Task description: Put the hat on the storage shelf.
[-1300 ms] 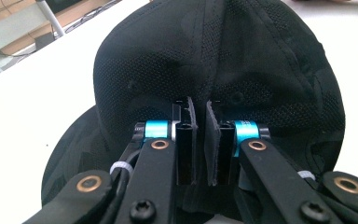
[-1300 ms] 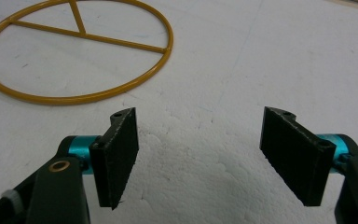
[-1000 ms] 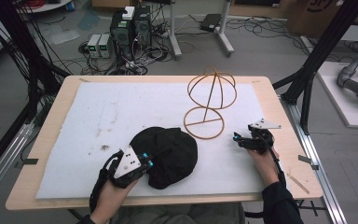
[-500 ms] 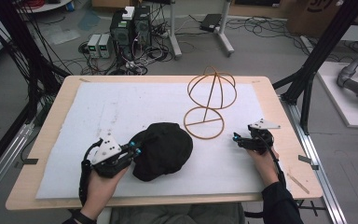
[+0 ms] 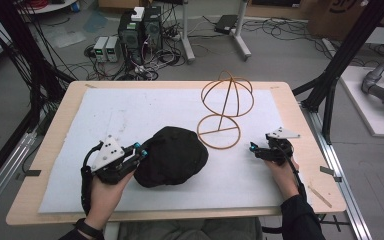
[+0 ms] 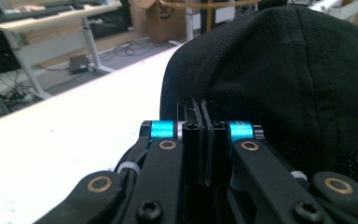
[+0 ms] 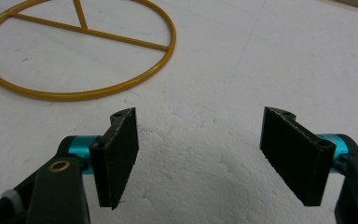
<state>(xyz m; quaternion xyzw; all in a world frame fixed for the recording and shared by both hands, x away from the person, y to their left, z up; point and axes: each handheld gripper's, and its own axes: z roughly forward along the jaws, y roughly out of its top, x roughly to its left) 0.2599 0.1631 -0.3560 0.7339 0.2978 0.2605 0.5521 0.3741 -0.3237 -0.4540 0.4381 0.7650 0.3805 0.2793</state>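
A black cap [image 5: 172, 155] lies on the white mat [image 5: 105, 115] near the table's front. My left gripper [image 5: 141, 150] sits at the cap's left edge. In the left gripper view its jaws are pressed together [image 6: 200, 135] with a thin dark fold of the cap [image 6: 298, 79] pinched between them. A golden wire hat stand [image 5: 227, 100] rises behind the cap, its round base ring [image 7: 74, 95] flat on the mat. My right gripper [image 5: 254, 147] rests on the mat to the right of that ring, open [image 7: 200, 158], with nothing between its pads.
The mat covers most of a wooden table [image 5: 300, 125]. Black frame posts [image 5: 340, 65] stand at the table's right and left. Computers and cables [image 5: 140, 30] sit on the floor beyond the far edge.
My left gripper has shifted left and a little away from the person, and the cap has turned and moved slightly with it. The right gripper has stayed put.
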